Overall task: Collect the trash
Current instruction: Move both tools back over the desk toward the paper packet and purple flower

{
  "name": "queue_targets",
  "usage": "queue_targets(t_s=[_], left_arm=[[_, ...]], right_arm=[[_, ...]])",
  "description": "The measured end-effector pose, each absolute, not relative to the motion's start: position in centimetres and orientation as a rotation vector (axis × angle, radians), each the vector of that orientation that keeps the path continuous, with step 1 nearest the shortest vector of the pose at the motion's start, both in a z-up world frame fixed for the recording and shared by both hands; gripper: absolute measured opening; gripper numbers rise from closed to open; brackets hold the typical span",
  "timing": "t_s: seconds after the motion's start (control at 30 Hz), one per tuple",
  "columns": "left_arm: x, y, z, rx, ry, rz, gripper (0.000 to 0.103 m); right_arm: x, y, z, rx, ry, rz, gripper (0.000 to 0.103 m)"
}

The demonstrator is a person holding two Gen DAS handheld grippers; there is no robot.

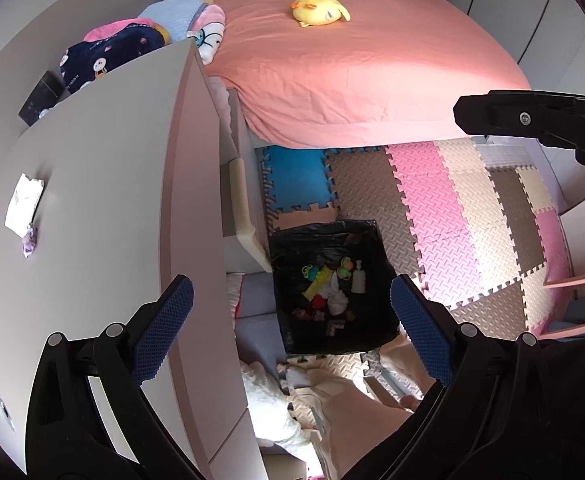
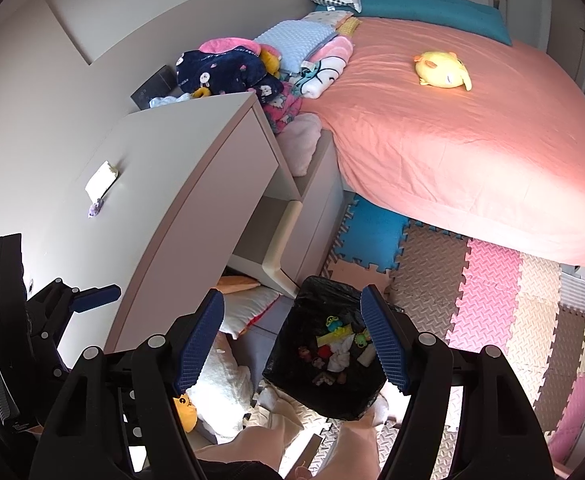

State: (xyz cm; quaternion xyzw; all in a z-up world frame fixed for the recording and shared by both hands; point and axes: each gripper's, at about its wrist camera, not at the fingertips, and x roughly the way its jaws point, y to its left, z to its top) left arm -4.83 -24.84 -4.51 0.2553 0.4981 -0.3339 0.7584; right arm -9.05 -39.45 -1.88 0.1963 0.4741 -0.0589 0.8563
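Both tongs spread, empty, over lined bin on foam-mat floor by pink bed.

Daylight falls bright and warm across the salmon-pink bed sheet and the interlocking pink, cream and grey foam floor mat, washing out the tiles. The black-lined square waste bin sits dim in shade. Both fisheye views bow straight edges and darken at the corners; focus stays sharp.
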Motion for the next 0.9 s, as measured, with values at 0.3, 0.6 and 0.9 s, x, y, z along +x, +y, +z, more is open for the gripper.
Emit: queue_targets(t_s=[0.3, 0.6, 0.9], left_arm=[[-3.4, -22.4, -4.3, 0.521, 1.094, -0.665, 0.096], [-1.5, -18.9, -4.3, 0.475, 1.106, -0.584, 0.096], [0.8, -15.1, -4.4, 0.416, 1.110, -0.497, 0.096]], right_arm=[[-6.8, -37.5, -1.6, 0.379, 1.002, -0.071, 0.072], [-3.3, -34.2, -1.4, 0.335, 1.010, 0.000, 0.072], [0.5, -30.5, -1.3, 0.292, 1.026, 0.071, 0.072]])
